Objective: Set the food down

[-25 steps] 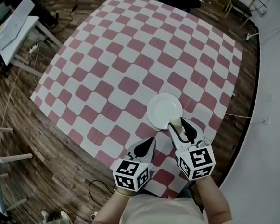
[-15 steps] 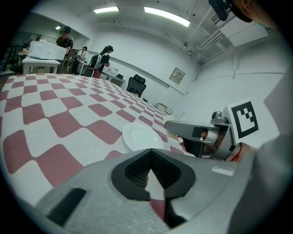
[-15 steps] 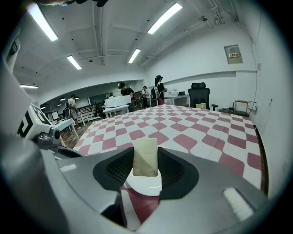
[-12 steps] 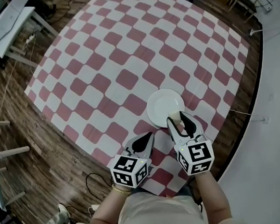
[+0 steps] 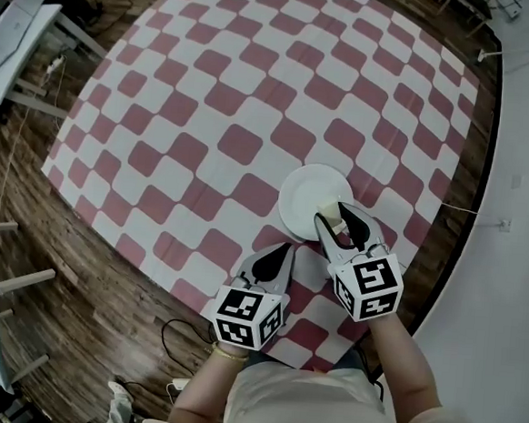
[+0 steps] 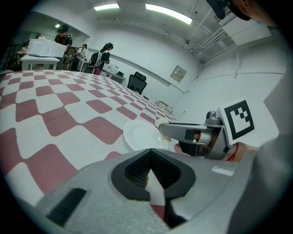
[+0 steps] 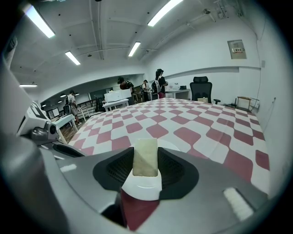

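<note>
1. Closest in, left gripper with jaws pressed together, holding nothing, over the checked cloth.
2. Just beside it, right gripper pinching the pale food block.
3. Farther out, food over the white plate's near edge.

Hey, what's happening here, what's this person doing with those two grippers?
A person stands over a red-and-white checkered cloth with a gripper in each hand. The right gripper is clamped on a pale block of food, holding it over the near side of a white plate. It hasn't been released yet. The left gripper is shut and empty beside it.
</note>
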A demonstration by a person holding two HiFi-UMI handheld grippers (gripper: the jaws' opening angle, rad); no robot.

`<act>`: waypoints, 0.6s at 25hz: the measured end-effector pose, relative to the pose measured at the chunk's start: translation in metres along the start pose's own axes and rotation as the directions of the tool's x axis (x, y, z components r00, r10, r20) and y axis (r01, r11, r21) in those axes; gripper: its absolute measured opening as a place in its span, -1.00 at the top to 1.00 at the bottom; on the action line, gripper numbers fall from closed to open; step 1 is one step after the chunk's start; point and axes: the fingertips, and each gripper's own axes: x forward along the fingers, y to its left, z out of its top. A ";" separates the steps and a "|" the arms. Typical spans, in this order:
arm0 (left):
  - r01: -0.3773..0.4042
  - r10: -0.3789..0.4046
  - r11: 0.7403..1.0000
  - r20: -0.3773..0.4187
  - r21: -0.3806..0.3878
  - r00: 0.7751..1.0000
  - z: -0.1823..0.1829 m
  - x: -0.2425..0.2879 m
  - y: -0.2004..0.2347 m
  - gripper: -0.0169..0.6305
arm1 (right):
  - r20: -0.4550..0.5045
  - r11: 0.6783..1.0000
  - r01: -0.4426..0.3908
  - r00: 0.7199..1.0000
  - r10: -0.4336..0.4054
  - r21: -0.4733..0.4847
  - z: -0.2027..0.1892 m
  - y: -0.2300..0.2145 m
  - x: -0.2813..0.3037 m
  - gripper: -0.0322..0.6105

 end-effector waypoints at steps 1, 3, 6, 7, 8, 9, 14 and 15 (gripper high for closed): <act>0.000 0.000 1.000 -0.001 -0.001 1.000 0.000 0.001 0.000 0.94 | -0.006 1.000 -0.002 1.000 0.002 0.000 -0.001 0.000 0.002 0.37; -0.002 0.002 1.000 -0.005 -0.003 1.000 -0.001 0.002 0.001 0.94 | -0.018 1.000 -0.006 1.000 0.006 -0.002 -0.004 0.000 0.006 0.37; -0.003 0.003 1.000 -0.009 -0.007 1.000 -0.002 0.005 0.002 0.94 | -0.035 1.000 -0.007 0.999 0.007 -0.008 -0.007 -0.002 0.011 0.37; -0.004 0.004 1.000 -0.010 -0.009 1.000 -0.003 0.006 0.003 0.94 | -0.041 1.000 -0.006 0.999 0.006 -0.011 -0.008 -0.003 0.012 0.37; -0.005 0.005 1.000 -0.010 -0.011 1.000 -0.003 0.006 0.003 0.94 | -0.047 1.000 -0.006 0.999 0.005 -0.013 -0.009 -0.003 0.014 0.37; -0.006 0.005 1.000 -0.011 -0.012 1.000 -0.003 0.007 0.003 0.94 | -0.053 1.000 -0.005 0.999 0.005 -0.014 -0.010 -0.004 0.015 0.37; -0.005 0.005 1.000 -0.012 -0.018 1.000 -0.003 0.010 0.004 0.94 | -0.082 1.000 0.003 0.997 -0.005 -0.020 -0.014 -0.006 0.021 0.37; -0.005 0.005 1.000 -0.013 -0.019 1.000 -0.003 0.010 0.004 0.94 | -0.088 1.000 0.005 0.996 -0.007 -0.021 -0.016 -0.007 0.023 0.37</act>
